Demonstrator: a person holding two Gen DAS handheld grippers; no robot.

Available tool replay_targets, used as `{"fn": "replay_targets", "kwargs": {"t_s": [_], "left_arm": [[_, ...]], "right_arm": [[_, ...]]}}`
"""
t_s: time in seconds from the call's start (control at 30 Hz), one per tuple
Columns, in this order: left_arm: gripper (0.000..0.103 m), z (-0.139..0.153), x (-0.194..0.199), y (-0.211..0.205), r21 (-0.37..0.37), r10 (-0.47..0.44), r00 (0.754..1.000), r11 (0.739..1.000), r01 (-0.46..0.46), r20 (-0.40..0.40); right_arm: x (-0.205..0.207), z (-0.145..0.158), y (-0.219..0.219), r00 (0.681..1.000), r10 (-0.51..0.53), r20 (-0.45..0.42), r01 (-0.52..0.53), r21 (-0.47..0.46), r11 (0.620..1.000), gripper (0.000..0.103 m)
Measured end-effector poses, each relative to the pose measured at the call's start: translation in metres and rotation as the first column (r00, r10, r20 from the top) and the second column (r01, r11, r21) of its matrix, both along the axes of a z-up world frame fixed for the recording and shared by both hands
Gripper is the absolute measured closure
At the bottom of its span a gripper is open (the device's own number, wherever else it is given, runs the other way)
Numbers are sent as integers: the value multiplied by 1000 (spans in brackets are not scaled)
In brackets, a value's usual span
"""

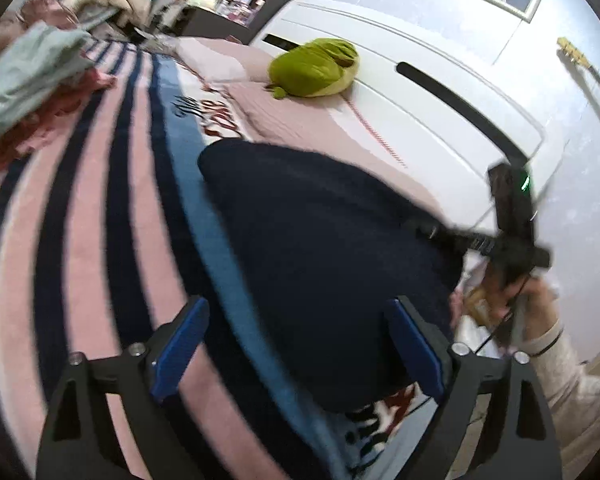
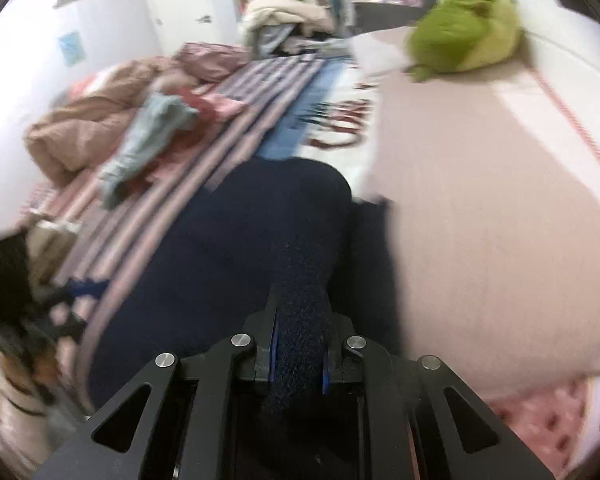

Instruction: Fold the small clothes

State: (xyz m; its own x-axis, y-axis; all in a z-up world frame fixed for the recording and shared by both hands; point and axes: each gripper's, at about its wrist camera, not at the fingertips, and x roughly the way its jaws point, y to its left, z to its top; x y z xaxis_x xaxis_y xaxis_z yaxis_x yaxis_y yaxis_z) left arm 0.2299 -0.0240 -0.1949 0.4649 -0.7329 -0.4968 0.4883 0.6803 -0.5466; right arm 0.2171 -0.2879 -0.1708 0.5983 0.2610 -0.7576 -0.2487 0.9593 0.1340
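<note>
A dark navy garment (image 1: 320, 248) lies on the striped bedspread (image 1: 100, 208). My left gripper (image 1: 296, 344) is open, its blue pads wide apart over the garment's near edge, holding nothing. My right gripper (image 2: 300, 344) is shut on a bunched fold of the navy garment (image 2: 240, 248), which runs up between the pads. In the left wrist view the right gripper (image 1: 440, 236) shows at the garment's right edge, held by a hand. Both views are blurred.
A pile of small clothes, light blue (image 1: 28, 76) and red-pink, lies at the left of the bed, also in the right wrist view (image 2: 148, 140). A green plush toy (image 1: 316, 66) sits by the white headboard (image 1: 420, 92). A pink blanket (image 2: 480, 220) covers the right side.
</note>
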Motion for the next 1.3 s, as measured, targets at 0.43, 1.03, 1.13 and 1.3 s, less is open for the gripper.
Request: {"fn": "replay_targets", "kwargs": {"t_s": [0.43,1.03,1.13,1.3], "left_arm": [[37,-19,39,-55,-65,-66,984,996,56,-166],[66,2,-30,54,-27,13,984,999,-18,-177],[52,-7,-26,59,-10,4,978,1000,-7,-209],[27,-13,-8,48,-14,-36,972,999,33,-230]], "right_arm": [[-13,-33,-27,991,-122,-53,121,-17,992,47],[-13,-59,55,915,302,-268,-188,381,906,69],[-2,-63,61,904,313,-290,-199,363,910,60],[25,-85,47,862,356,-360,-221,366,904,30]]}}
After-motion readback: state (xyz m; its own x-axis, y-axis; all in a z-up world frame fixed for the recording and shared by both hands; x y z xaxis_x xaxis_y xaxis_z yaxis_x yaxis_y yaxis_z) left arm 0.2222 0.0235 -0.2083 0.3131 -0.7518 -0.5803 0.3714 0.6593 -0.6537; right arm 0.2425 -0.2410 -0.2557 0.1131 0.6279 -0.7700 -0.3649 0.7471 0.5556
